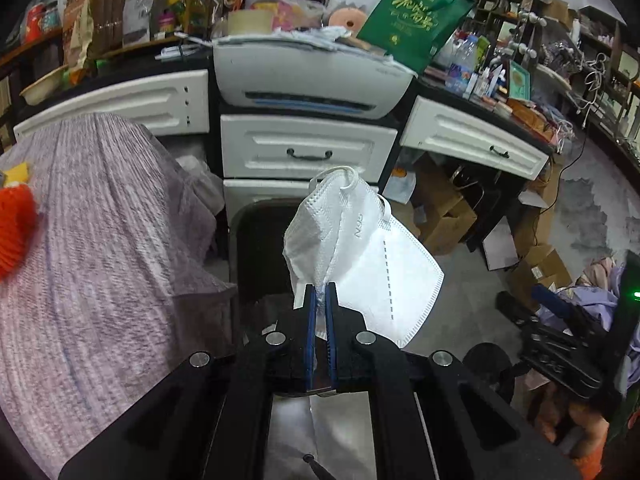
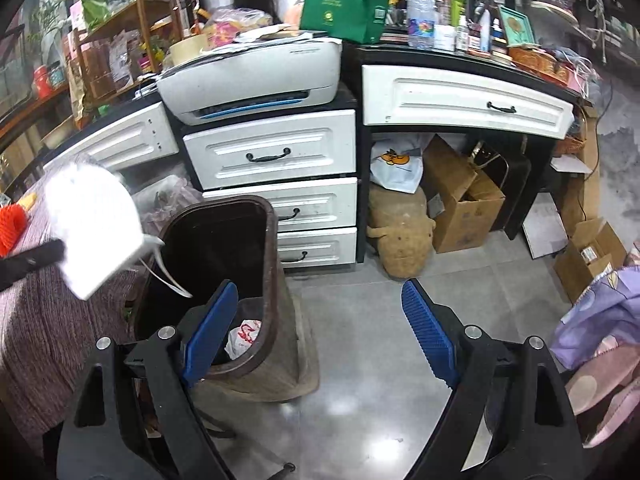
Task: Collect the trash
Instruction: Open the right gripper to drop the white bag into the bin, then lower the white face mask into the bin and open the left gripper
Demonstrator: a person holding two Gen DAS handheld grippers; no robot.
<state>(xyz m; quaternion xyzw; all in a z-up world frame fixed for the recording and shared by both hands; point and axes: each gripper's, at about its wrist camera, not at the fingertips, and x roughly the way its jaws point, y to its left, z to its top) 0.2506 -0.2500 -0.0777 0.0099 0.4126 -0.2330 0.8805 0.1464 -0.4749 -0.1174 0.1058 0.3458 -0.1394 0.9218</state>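
My left gripper [image 1: 320,292] is shut on a white folded face mask [image 1: 372,260] and holds it up in the air above a dark trash bin [image 1: 260,248]. In the right wrist view the same mask [image 2: 92,224] hangs at the left, beside the rim of the brown trash bin [image 2: 272,264], with its ear loops dangling over the opening. A crumpled white wrapper [image 2: 244,336] lies inside the bin. My right gripper [image 2: 320,320] is open and empty, low over the grey floor, its left finger over the bin's near rim.
A table with a purple-grey cloth [image 1: 92,260] stands left of the bin, with an orange object [image 1: 14,228] on it. White drawers [image 2: 272,156] and a printer [image 2: 256,76] stand behind the bin. Cardboard boxes [image 2: 460,208] and clothes [image 2: 600,328] lie on the right.
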